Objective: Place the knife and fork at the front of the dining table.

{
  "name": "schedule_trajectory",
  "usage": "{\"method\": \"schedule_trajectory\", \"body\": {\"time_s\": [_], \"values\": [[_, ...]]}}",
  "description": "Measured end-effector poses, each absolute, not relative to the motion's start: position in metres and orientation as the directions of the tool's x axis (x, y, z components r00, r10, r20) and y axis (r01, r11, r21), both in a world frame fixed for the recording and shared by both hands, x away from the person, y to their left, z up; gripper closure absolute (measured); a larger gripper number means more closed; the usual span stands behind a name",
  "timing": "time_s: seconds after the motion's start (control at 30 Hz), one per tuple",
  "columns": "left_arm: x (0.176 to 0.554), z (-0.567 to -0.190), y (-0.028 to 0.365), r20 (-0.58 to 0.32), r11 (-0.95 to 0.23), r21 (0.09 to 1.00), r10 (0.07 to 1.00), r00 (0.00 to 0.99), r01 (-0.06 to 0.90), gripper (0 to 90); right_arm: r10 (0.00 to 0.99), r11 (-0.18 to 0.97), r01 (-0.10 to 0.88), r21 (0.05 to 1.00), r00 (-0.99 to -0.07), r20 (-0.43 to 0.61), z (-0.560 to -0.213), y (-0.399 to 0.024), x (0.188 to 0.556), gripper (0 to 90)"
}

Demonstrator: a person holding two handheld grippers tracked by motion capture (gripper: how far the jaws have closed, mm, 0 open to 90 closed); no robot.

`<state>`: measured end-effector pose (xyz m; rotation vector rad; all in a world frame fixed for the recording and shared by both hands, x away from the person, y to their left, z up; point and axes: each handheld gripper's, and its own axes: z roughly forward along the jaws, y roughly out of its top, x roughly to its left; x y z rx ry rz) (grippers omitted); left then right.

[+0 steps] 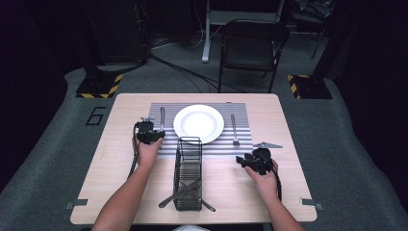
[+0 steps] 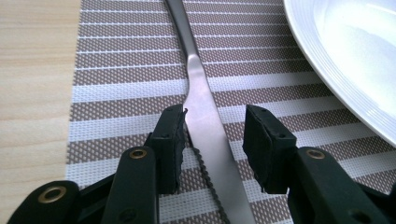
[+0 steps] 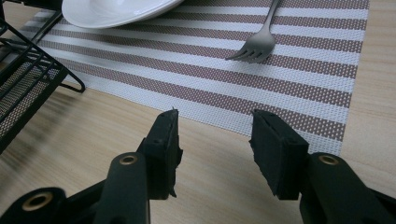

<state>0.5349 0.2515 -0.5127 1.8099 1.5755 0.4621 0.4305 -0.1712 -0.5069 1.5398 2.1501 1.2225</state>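
Black jaws of the left gripper (image 2: 212,144) stand apart around the knife (image 2: 210,135) on the placemat (image 2: 116,93).

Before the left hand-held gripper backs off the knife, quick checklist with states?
1. Left hand-held gripper jaws open, knife between them, right pad clear: ok.
2. Left pad clear of the blade edge: cannot tell.
3. Knife flat on the placemat, left of the plate, not touching it: ok.
4. Fork on the mat right of the plate: ok.
5. Right hand-held gripper open and empty over the table: ok.
6. Wire caddy holds more cutlery: ok.
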Motion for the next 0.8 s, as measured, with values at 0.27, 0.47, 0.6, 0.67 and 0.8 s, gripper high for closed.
{"method": "schedule_trajectory", "body": {"time_s": [0.27, 0.47, 0.6, 0.67, 0.8], "values": [[0.5316, -0.5165, 0.2528, -0.168, -0.019, 0.713, 0.966, 0.198, 0.701, 64.3, 0.861, 0.076, 0.687, 0.723, -0.41, 0.3, -0.5079, -0.1741, 0.431, 51.6], [0.5304, -0.5182, 0.2558, -0.169, -0.02, 0.723, 0.964, 0.205, 0.69, 67.7, 0.86, 0.078, 0.689, 0.72, -0.412, 0.302, -0.5083, -0.1732, 0.4311, 51.6], [0.5305, -0.5179, 0.256, -0.172, -0.019, 0.721, 0.964, 0.205, 0.693, 67.7, 0.86, 0.079, 0.688, 0.721, -0.413, 0.3, -0.5087, -0.173, 0.4314, 51.6], [0.5306, -0.5183, 0.2562, -0.172, -0.02, 0.724, 0.963, 0.208, 0.69, 67.7, 0.86, 0.078, 0.691, 0.719, -0.411, 0.302, -0.5086, -0.1731, 0.4313, 51.6], [0.5306, -0.5181, 0.257, -0.171, -0.024, 0.721, 0.962, 0.212, 0.692, 67.7, 0.861, 0.075, 0.69, 0.72, -0.41, 0.303, -0.5087, -0.1737, 0.4316, 51.6]]}}
